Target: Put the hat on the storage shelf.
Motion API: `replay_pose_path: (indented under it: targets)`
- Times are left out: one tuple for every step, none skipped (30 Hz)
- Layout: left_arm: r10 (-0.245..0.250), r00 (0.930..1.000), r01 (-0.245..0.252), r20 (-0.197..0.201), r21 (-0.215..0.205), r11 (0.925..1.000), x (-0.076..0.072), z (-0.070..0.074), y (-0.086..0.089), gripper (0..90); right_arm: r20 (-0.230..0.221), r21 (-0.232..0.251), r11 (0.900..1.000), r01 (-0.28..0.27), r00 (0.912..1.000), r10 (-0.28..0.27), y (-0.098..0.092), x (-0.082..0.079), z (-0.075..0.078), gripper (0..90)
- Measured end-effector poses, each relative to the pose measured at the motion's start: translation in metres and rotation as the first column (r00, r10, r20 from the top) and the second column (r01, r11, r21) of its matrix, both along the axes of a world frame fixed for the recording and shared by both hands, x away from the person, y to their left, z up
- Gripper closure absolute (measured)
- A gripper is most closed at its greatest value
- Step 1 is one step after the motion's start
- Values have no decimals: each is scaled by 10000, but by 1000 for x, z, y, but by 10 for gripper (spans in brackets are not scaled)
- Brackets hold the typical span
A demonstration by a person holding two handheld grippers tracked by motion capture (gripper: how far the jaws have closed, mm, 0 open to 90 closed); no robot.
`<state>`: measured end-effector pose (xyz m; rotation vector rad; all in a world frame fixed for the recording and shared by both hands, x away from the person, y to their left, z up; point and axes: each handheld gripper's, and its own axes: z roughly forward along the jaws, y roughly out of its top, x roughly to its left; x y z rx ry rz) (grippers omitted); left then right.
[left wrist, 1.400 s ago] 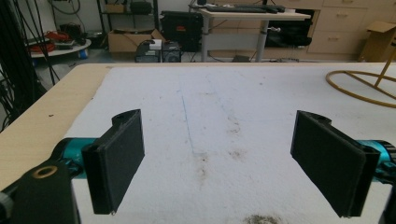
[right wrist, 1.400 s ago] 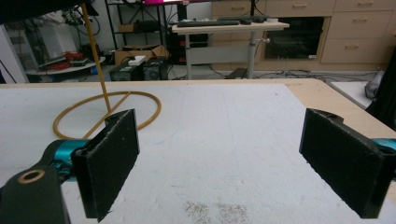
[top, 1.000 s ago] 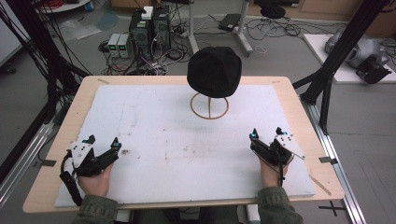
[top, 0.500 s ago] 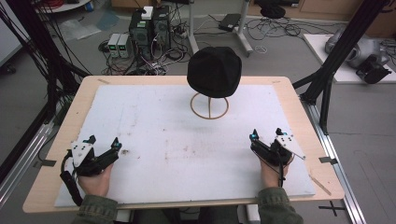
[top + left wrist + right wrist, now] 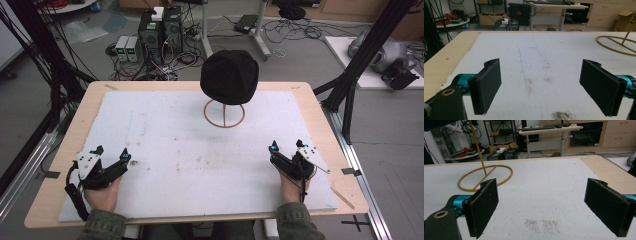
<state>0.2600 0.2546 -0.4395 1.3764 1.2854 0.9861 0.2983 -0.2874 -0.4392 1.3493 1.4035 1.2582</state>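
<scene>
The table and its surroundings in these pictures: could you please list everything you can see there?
Hat: one, black, on top of the stand at the table's far middle.
Stand: one, yellow wire, ring base on the sheet.
Sheet: one, white, stained, covering most of the table.
Table: one, light wood.
Computers: several, dark, on the floor beyond the table.
Left gripper: one, black, open, near left on the sheet.
Right gripper: one, black, open, near right.

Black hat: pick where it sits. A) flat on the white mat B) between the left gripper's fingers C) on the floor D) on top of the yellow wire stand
D: the black hat sits atop the yellow wire stand at the far middle of the table, apart from both open grippers.
</scene>
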Motion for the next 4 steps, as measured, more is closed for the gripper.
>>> replay_pose_path:
  targets:
    - [-32, 10000, 32, -16, -3, 10000, -1, 0, 0, 179, -29, 32, 10000, 2, 10000, -2, 1, -1, 0, 112]
    - [-21, 10000, 21, -14, 10, 10000, -1, 0, 0, 179, -26, -8, 10000, -53, 10000, 53, 1, -1, 0, 112]
    - [-42, 10000, 42, -21, 7, 10000, -1, 0, 1, 179, -15, -11, 10000, -59, 10000, 59, 2, -1, 0, 112]
    - [-43, 10000, 43, -30, 16, 10000, -2, 0, 1, 179, -16, -44, 10000, -67, 10000, 67, 2, -2, 0, 112]
